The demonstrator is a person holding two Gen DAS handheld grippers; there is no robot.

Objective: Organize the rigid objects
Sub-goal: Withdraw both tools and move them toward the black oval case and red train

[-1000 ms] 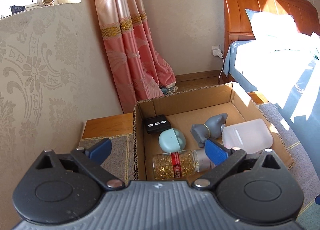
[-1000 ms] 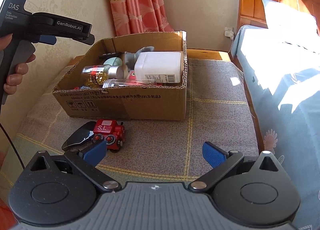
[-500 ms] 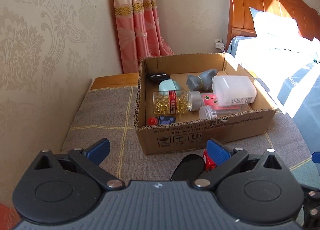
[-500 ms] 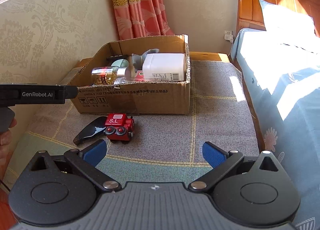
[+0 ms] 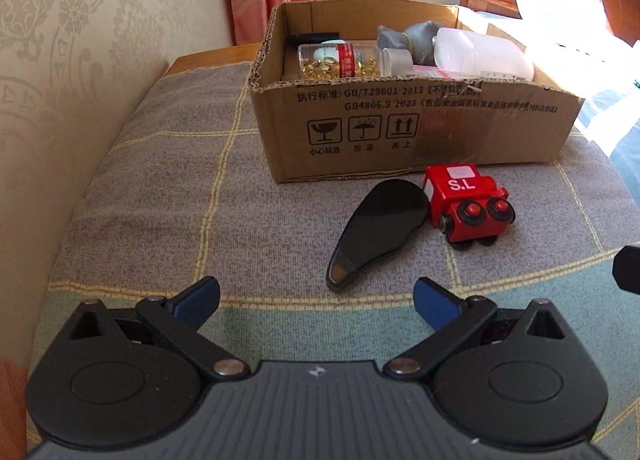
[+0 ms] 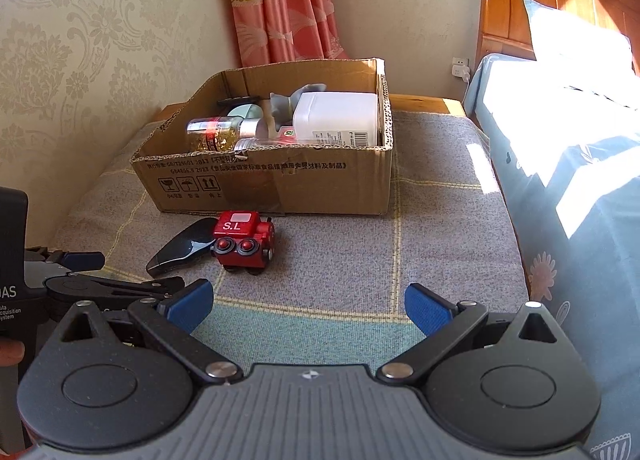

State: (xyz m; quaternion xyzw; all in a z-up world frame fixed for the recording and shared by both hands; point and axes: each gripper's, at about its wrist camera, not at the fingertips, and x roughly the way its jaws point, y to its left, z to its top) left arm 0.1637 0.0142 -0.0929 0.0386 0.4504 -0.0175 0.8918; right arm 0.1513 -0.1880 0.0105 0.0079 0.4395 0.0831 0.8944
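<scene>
Left gripper (image 5: 316, 296) jaws wide, empty, aimed at the black case (image 5: 376, 226) lying flat on the cloth (image 5: 160, 200). Right gripper (image 6: 308, 308) also wide, empty. Case touches the red toy (image 5: 466, 206), both just before the box (image 5: 420, 128). Likely step: pick the case. Straddle its narrow near end, keep clear of the toy, close squarely; glossy shell may slip.

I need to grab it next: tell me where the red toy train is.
In the left wrist view the red toy train stands right of centre on the checked cloth, just before the cardboard box, beside the flat black object.
</scene>
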